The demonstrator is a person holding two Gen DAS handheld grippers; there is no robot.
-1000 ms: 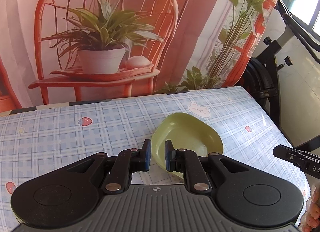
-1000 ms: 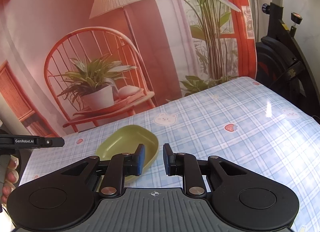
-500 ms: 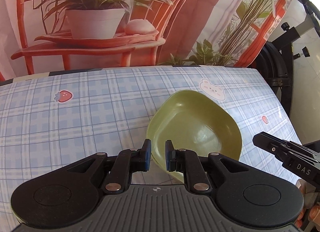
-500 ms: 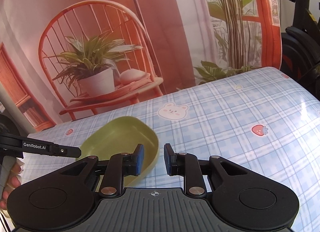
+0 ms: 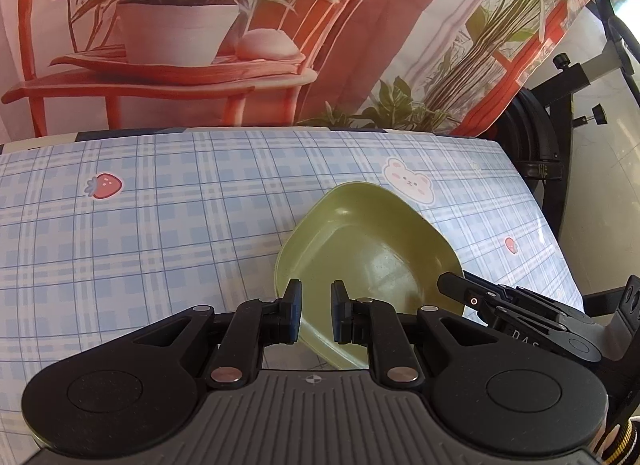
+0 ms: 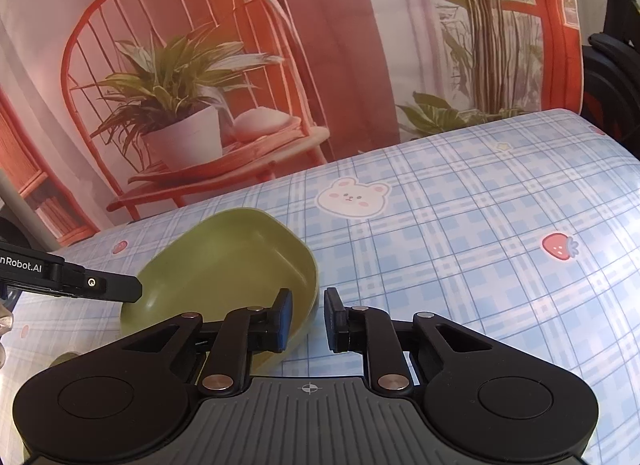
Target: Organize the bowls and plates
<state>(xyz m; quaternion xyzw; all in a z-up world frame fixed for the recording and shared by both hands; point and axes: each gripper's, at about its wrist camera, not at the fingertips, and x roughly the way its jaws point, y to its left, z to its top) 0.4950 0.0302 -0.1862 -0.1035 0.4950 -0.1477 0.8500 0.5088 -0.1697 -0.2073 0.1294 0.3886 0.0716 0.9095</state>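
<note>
Bowl (image 5: 368,249) rim sits between my left claw (image 5: 316,317) pads, narrow gap, not pinched; right claw (image 6: 307,319) likewise. Close squarely on rim, lift level.

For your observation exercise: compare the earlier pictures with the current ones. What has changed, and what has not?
Both grippers, left gripper and right gripper, moved forward and down toward the green squarish plastic bowl, now flanking it. Nothing was grasped or released. The bowl stays on the blue plaid tablecloth; fingers stay slightly apart.
</note>
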